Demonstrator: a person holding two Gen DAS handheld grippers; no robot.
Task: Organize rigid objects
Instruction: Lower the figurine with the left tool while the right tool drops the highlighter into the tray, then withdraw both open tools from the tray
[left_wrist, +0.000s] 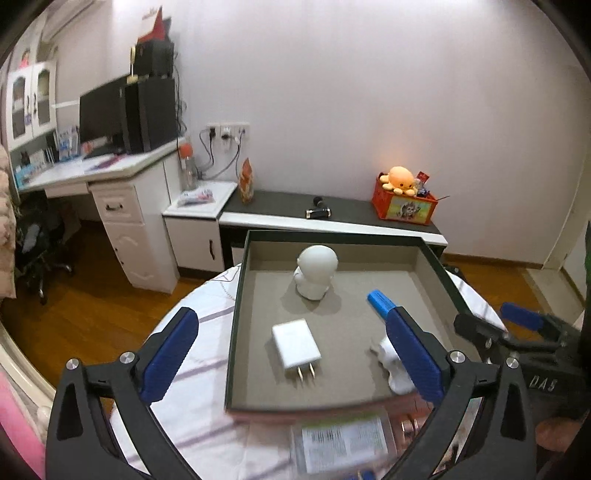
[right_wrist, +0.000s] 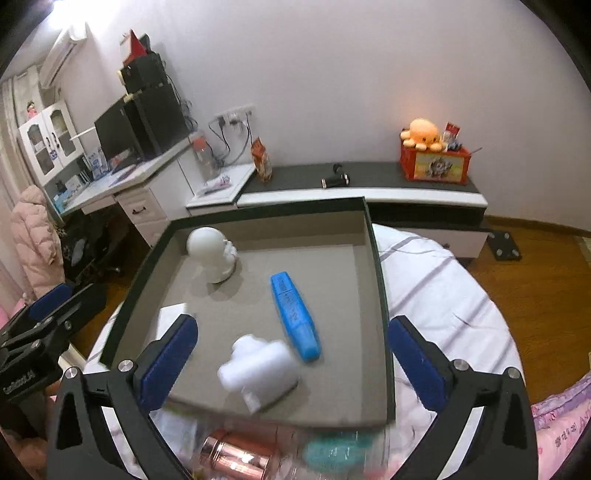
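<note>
- The left claw (left_wrist: 291, 363) hangs with its blue pads spread wide and nothing between them, above the near left part of the tray (left_wrist: 236, 295).
- The right claw (right_wrist: 291, 363) is likewise spread wide and empty, over the tray's (right_wrist: 380, 295) near edge.
- The tray sits on a round bench (right_wrist: 443, 288) under a striped white cloth.
- Inside it, a white round-headed figurine (right_wrist: 212, 254) stands upright at the far left.
- A blue marker (right_wrist: 295, 317) lies flat near the middle right.
- A white plug charger (left_wrist: 295, 345) lies flat at the near left, prongs toward the near edge.
- A blurred white object (right_wrist: 258, 365) rests near the front edge, just beside the marker.
</note>
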